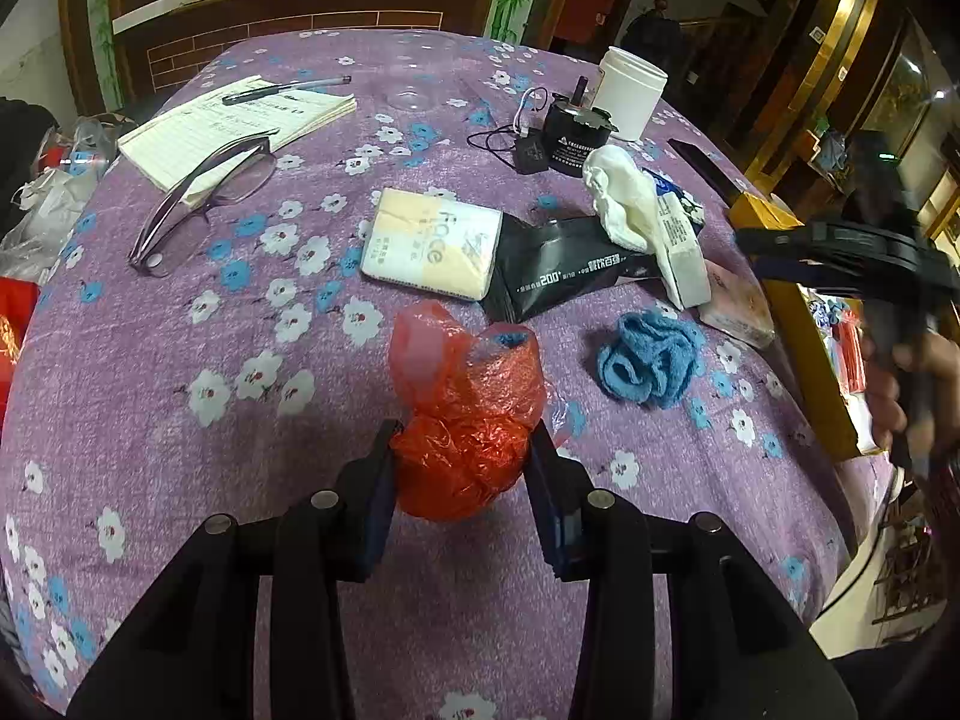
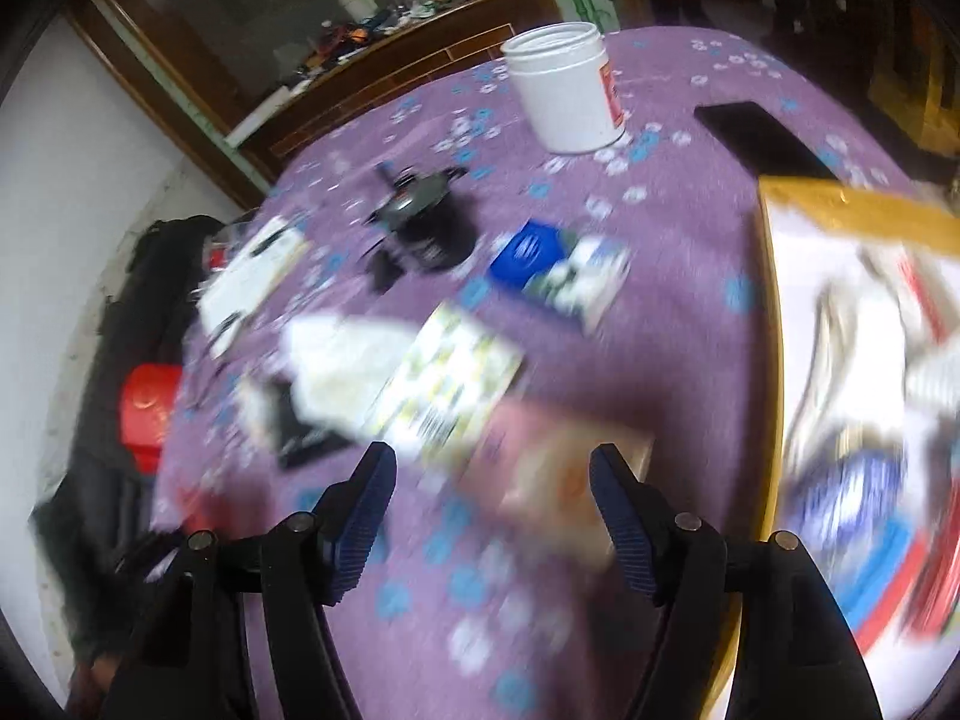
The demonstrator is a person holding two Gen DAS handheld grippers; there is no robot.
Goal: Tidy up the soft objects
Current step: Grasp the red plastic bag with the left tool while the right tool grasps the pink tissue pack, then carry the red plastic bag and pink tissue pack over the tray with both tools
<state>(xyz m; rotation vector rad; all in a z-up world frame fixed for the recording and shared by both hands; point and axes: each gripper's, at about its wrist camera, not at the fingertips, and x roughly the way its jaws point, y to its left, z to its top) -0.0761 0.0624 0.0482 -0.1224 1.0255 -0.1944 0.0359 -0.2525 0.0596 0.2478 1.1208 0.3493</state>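
Observation:
My left gripper point(image 1: 462, 450) is shut on a crumpled red plastic bag point(image 1: 465, 414), holding it just above the purple flowered tablecloth point(image 1: 180, 330). Ahead lie a yellow-white tissue pack point(image 1: 432, 243), a black pouch point(image 1: 552, 273), a white cloth point(image 1: 624, 198) and a blue fuzzy cloth point(image 1: 648, 360). My right gripper point(image 2: 492, 468) is open and empty above a pink tissue pack point(image 2: 564, 474), which also shows in the left wrist view point(image 1: 738, 306). The right wrist view is motion-blurred. The right gripper also shows in the left wrist view point(image 1: 744, 240) at the table's right edge.
A yellow-rimmed box point(image 2: 840, 204) holding packets stands at the right edge. A white jar point(image 2: 570, 90), a black motor point(image 1: 570, 132), a phone point(image 2: 762, 138), a notebook with pen point(image 1: 240, 120) and glasses point(image 1: 204, 198) lie farther back.

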